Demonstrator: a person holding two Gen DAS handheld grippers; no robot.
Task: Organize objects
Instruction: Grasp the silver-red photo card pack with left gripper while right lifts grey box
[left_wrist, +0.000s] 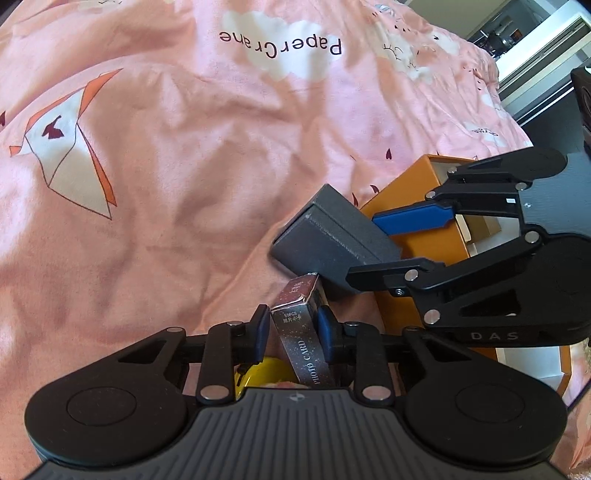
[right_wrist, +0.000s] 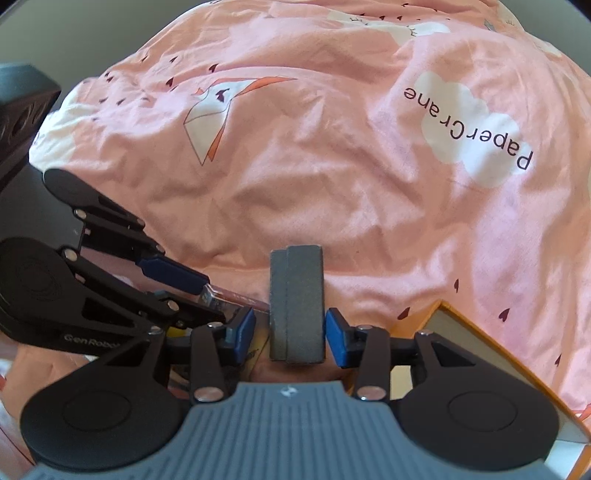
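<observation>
My left gripper (left_wrist: 291, 330) is shut on a dark starry photo card box (left_wrist: 304, 339) and holds it above the pink bedspread. My right gripper (right_wrist: 291, 334) holds a grey box (right_wrist: 297, 304) upright between its blue pads; the left pad stands slightly off it. In the left wrist view the right gripper (left_wrist: 376, 243) comes in from the right with the grey box (left_wrist: 332, 236), just beyond the card box. In the right wrist view the left gripper (right_wrist: 208, 295) comes in from the left with the card box (right_wrist: 229, 297). An open orange box (left_wrist: 428, 218) lies at the right.
A pink bedspread (left_wrist: 184, 166) with paper crane prints covers the bed. A yellow object (left_wrist: 266, 371) lies under my left gripper. The orange box (right_wrist: 472, 332) sits at lower right in the right wrist view. A dark speaker-like object (right_wrist: 22, 99) stands at far left.
</observation>
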